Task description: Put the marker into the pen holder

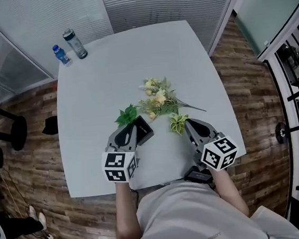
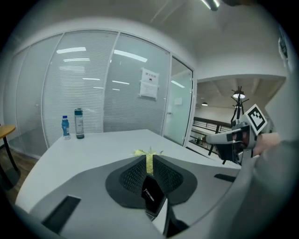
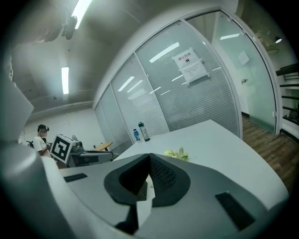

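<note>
A black boxy pen holder (image 1: 144, 128) lies on the pale table (image 1: 99, 95) just ahead of my left gripper (image 1: 130, 130), its left edge under the fingertips. In the left gripper view the left gripper (image 2: 149, 161) keeps a narrow slit between its pads, with yellow flowers (image 2: 148, 152) showing through it. The pen holder (image 2: 152, 196) appears low in the gap, and the pads do not visibly press on it. My right gripper (image 1: 188, 123) rests near the table's front edge; in its own view the right gripper (image 3: 148, 159) has its pads together. I see no marker.
A bunch of artificial flowers (image 1: 159, 102) lies mid-table, with one leaf (image 1: 178, 123) close to the right gripper. Two bottles (image 1: 75, 43) stand at the far left corner. Glass walls ring the table. A person (image 3: 42, 140) stands far off.
</note>
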Tool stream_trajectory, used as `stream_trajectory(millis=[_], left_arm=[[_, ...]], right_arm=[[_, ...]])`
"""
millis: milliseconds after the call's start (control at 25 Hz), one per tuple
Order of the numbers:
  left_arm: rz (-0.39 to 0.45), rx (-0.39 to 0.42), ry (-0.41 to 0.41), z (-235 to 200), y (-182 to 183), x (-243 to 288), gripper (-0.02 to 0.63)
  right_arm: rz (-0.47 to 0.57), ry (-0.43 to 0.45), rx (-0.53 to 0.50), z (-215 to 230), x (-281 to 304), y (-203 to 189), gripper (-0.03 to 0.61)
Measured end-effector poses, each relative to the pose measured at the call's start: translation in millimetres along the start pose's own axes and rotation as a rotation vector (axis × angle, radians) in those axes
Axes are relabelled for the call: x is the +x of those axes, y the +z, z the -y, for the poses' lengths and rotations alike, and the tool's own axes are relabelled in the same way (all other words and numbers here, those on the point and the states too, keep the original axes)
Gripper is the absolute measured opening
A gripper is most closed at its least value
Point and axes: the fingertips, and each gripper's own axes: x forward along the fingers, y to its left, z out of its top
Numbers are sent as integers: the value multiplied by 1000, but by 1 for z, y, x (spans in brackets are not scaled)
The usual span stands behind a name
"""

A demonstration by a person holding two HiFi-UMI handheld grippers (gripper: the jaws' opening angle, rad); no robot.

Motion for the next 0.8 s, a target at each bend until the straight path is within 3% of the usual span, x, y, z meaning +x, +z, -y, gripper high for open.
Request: stream_trajectory(millis=[160,800], left_arm=[[38,-51,-48,7,11,-13,22],[53,-73,-70,10,18,-25,12]], right_arm=[[17,12,-30,-14,-2,10,15],[24,26,-34,-26,-13,14,15]])
